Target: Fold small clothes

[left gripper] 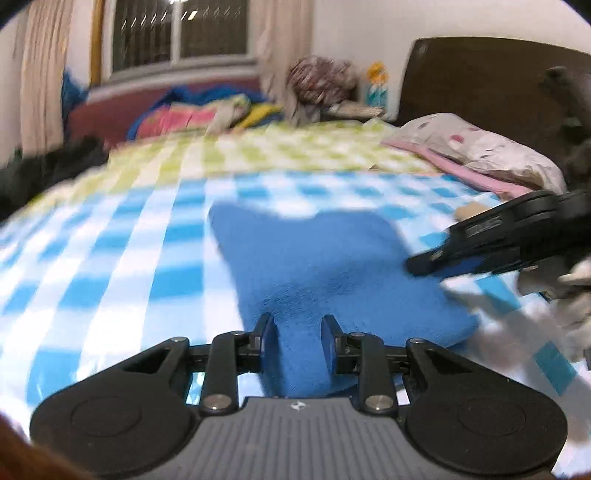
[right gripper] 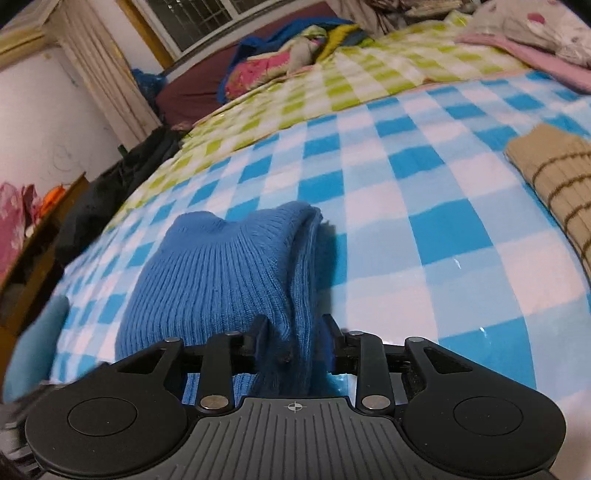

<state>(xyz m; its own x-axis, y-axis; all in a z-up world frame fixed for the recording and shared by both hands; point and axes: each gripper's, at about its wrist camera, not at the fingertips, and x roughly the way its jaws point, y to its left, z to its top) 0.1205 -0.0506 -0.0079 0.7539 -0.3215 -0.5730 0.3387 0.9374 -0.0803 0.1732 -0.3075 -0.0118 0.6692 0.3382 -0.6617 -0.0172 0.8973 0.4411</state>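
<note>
Blue knit garment (left gripper: 325, 266) lies folded on the blue-and-white checked blanket (left gripper: 110, 258) of the bed, middle of the left wrist view. Left tool (left gripper: 298, 328) sits low at the near edge of it, fingers (left gripper: 266, 332) spread apart, blue knit showing in the gap; no clear pinch visible. Right tool (left gripper: 439, 262) enters from the right, tips at the garment's right edge. Picture is blurred. Behind: green checked blanket (left gripper: 258, 151), pillow with pink spots (left gripper: 476, 147), dark headboard (left gripper: 480, 77), window (left gripper: 177, 33), heap of bright bedding (left gripper: 192, 114).

Right wrist view: same blue knit garment (right gripper: 221, 273), ribbed, folded over with stacked layers on its right side. Right tool (right gripper: 295, 332) straddles the near folded edge, fingers (right gripper: 258, 332) parted with the thick fold between them; whether the pads press on it, cannot tell. Tan knit piece with brown stripes (right gripper: 554, 184) lies well apart at the right, on the same checked blanket (right gripper: 424, 192). Curtain (right gripper: 103, 74) at upper left.
</note>
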